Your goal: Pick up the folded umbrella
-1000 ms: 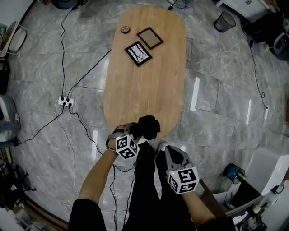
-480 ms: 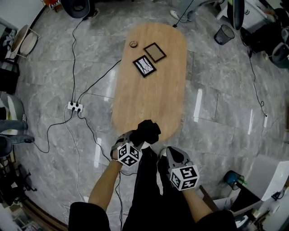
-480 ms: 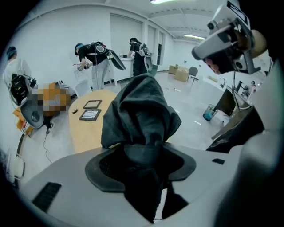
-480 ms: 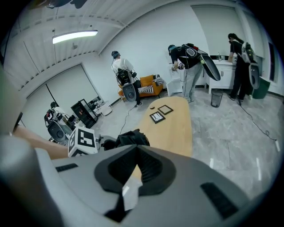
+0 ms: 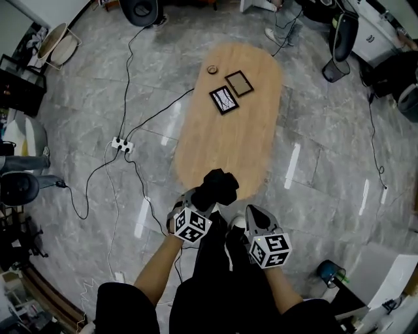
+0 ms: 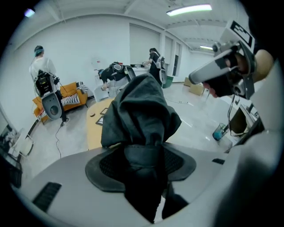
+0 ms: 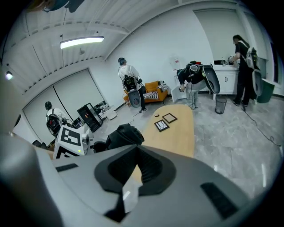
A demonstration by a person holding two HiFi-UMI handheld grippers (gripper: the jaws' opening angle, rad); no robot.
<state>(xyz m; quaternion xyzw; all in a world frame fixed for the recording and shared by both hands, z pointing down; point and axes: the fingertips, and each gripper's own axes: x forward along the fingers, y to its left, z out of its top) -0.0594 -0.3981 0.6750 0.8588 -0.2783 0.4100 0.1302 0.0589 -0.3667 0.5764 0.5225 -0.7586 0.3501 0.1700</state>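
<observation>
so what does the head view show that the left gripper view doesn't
Only the head view: the white power strip on the floor, and the marker cube on the left hand-held gripper. Only the left gripper view: that gripper's jaws shut on the black fabric of the folded umbrella, plus the orange sofa and the ceiling lights. Both: the umbrella, the wooden table and the right hand-held gripper.

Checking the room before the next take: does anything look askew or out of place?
Nothing spilled or broken. A picture frame and a second frame lie slanted on the table. A power strip and loose cables sprawl over the floor left of it, a possible trip risk.
</observation>
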